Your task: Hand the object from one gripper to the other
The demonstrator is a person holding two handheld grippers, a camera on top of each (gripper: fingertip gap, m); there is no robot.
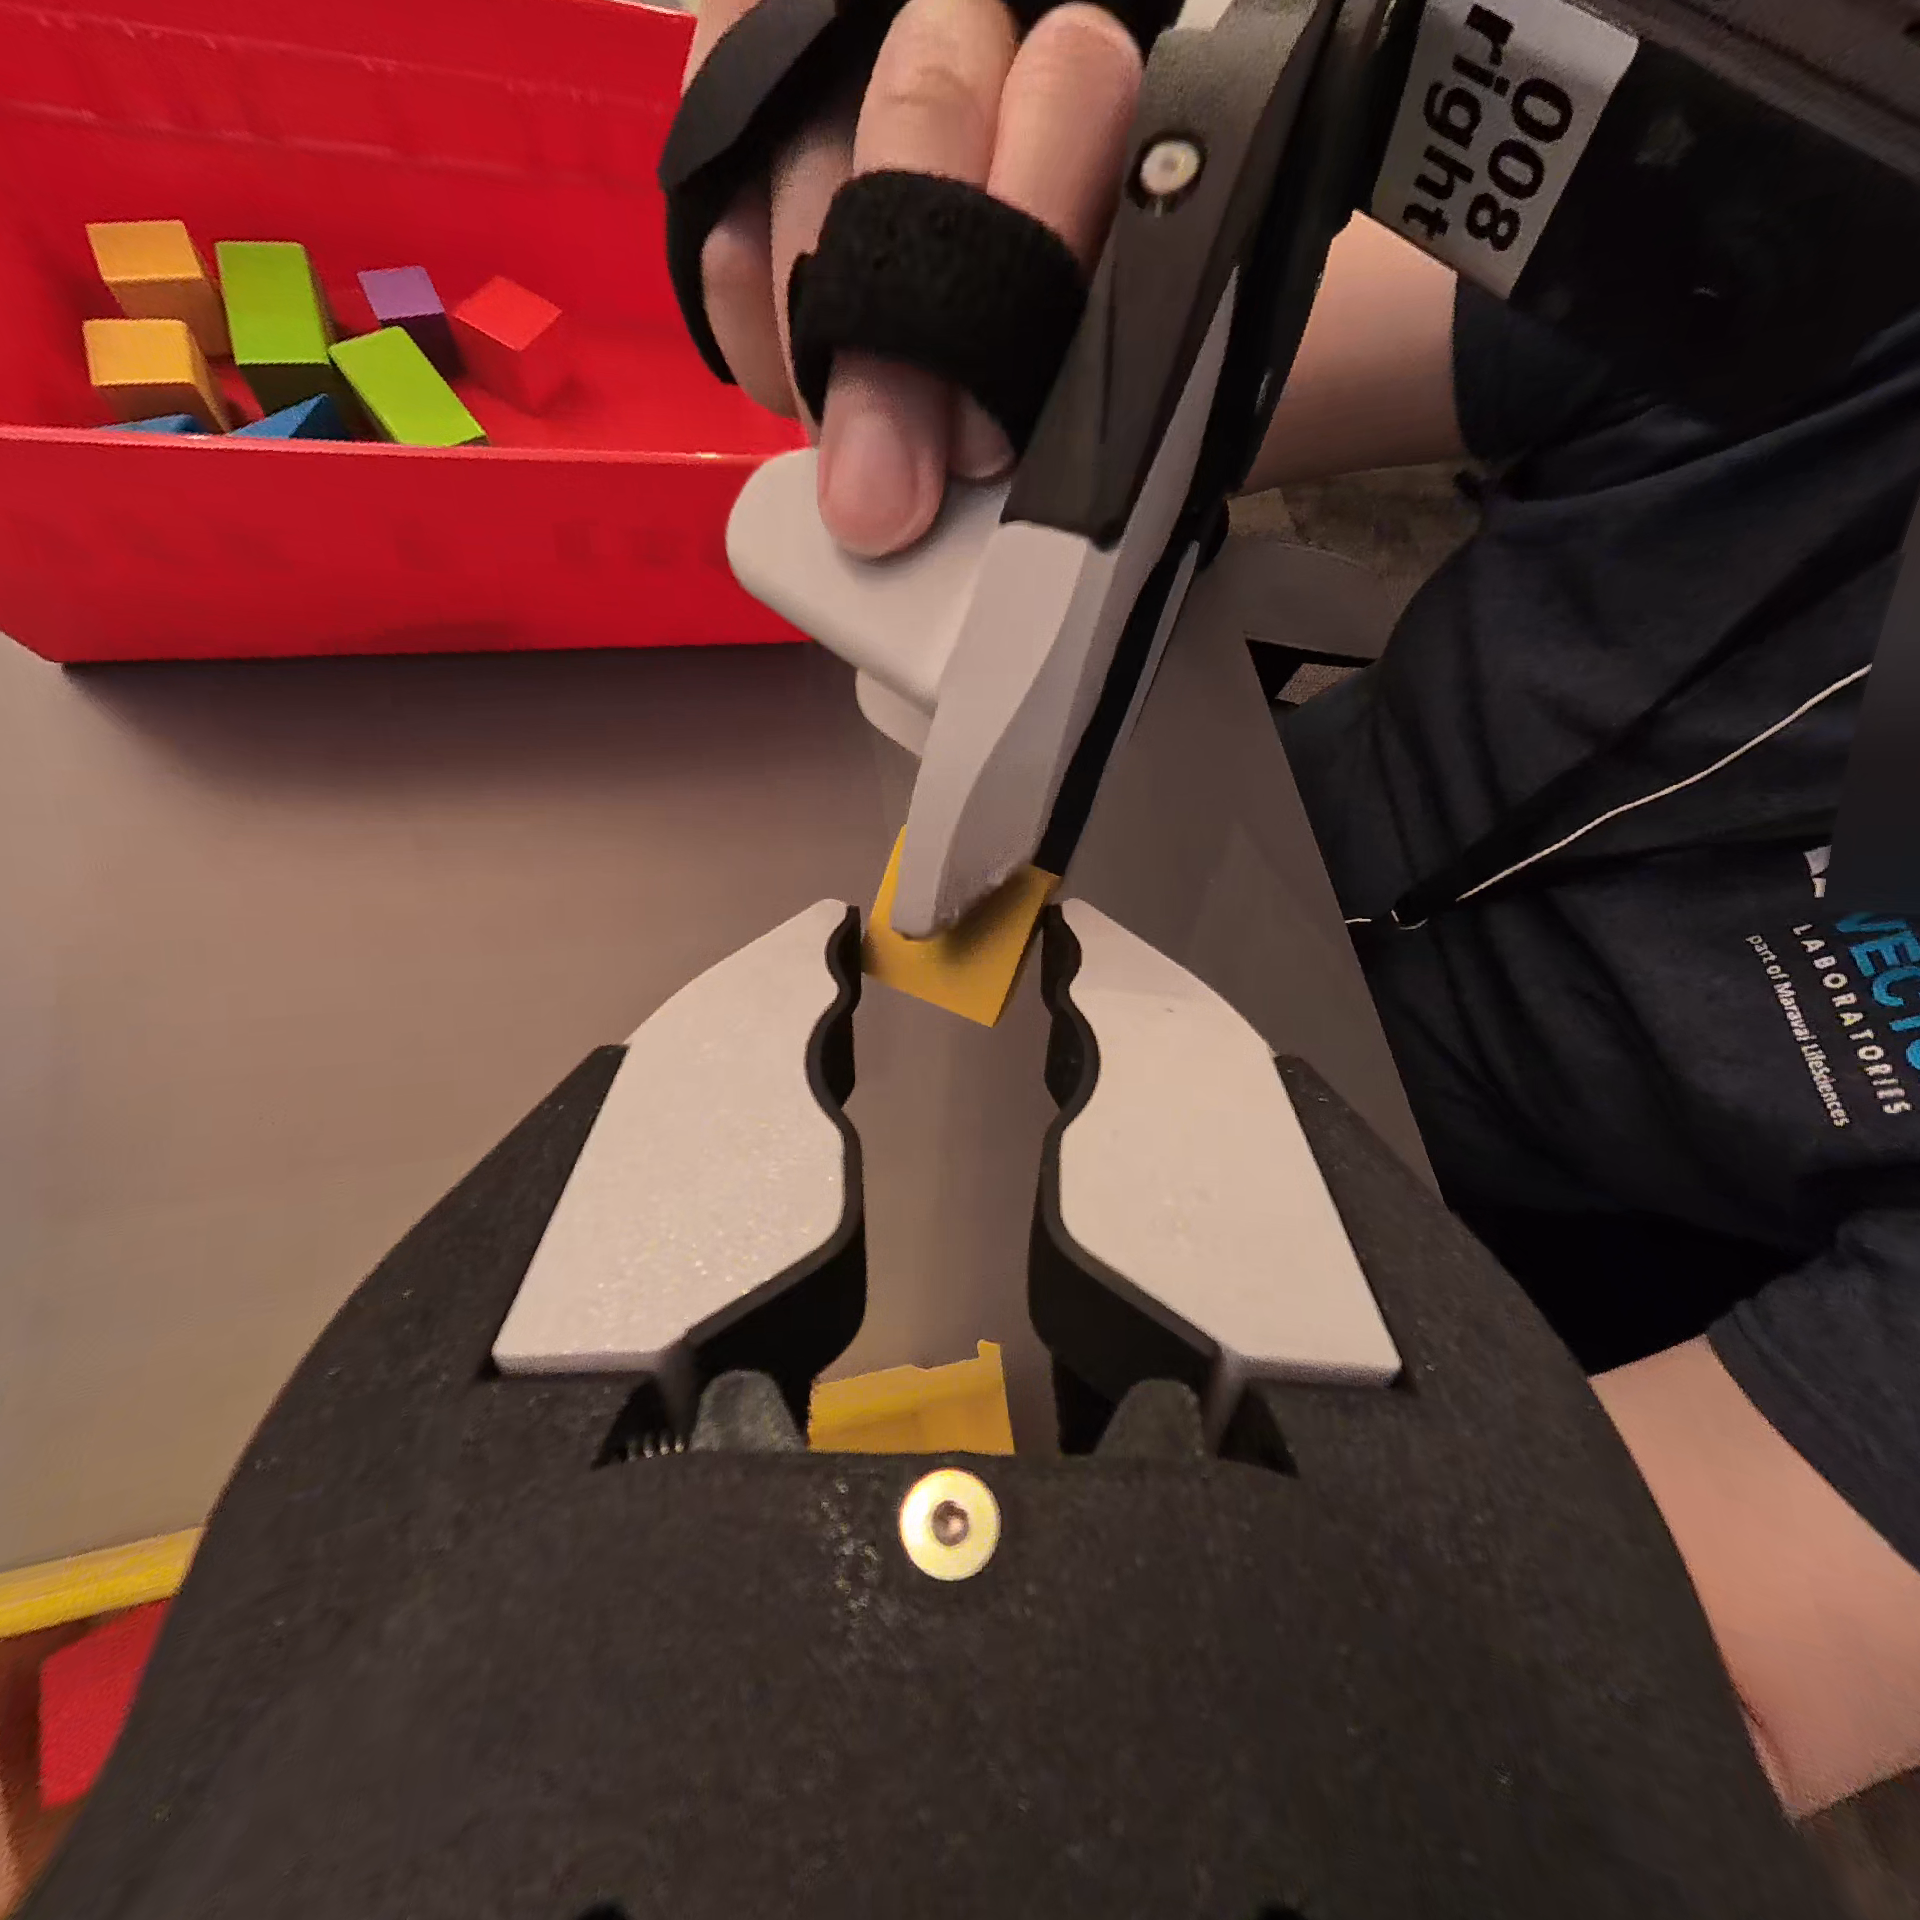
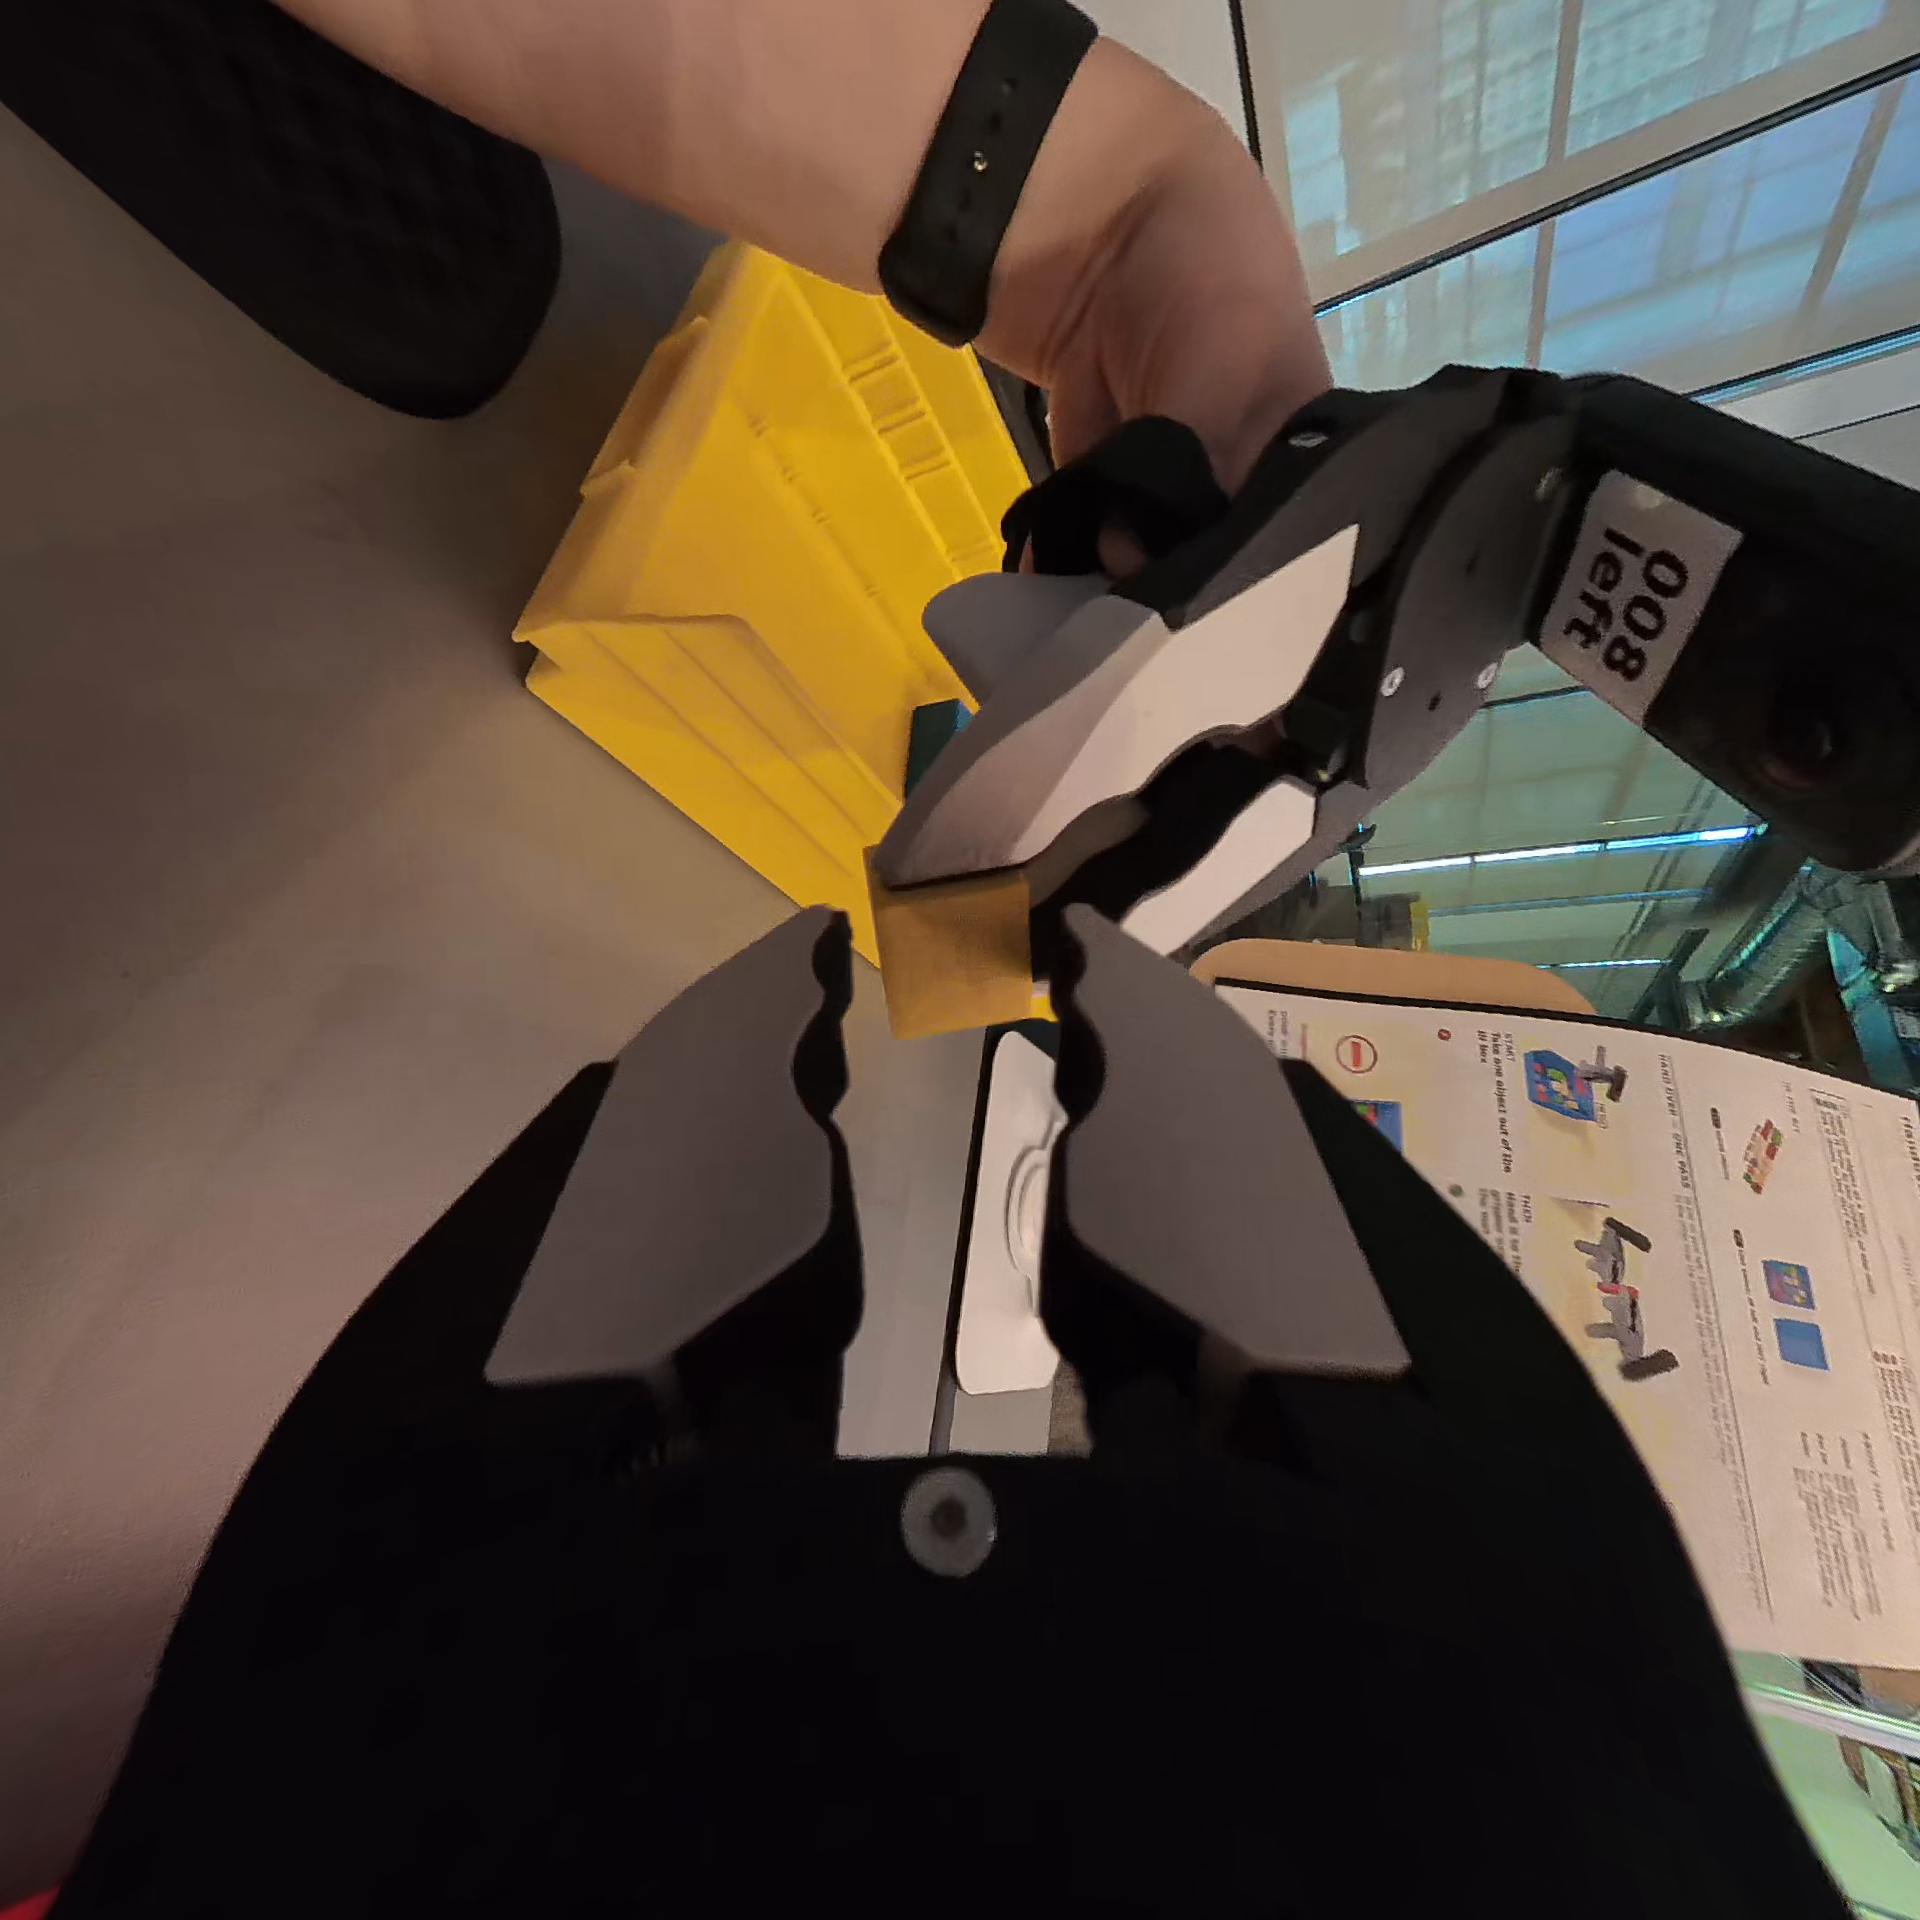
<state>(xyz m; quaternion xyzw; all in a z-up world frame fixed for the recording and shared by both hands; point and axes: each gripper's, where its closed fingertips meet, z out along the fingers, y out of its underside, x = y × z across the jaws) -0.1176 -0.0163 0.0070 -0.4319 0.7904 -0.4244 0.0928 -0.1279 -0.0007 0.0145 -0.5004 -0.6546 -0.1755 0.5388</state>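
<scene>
Handover, midway: yellow block (image 1: 951, 961) pinched by both left gripper (image 1: 951, 925) and right gripper (image 2: 945, 935) at once; one release left, giver unclear.

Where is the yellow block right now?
The yellow block is off the table, mid-handover: in the left wrist view it sits between the left gripper fingertips while the right gripper pinches it from above, right of the red bin.

Grey table (image 1: 312, 935); red bin (image 1: 395, 551); yellow bin (image 2: 748, 623); printed sheet (image 2: 1662, 1299).
</scene>
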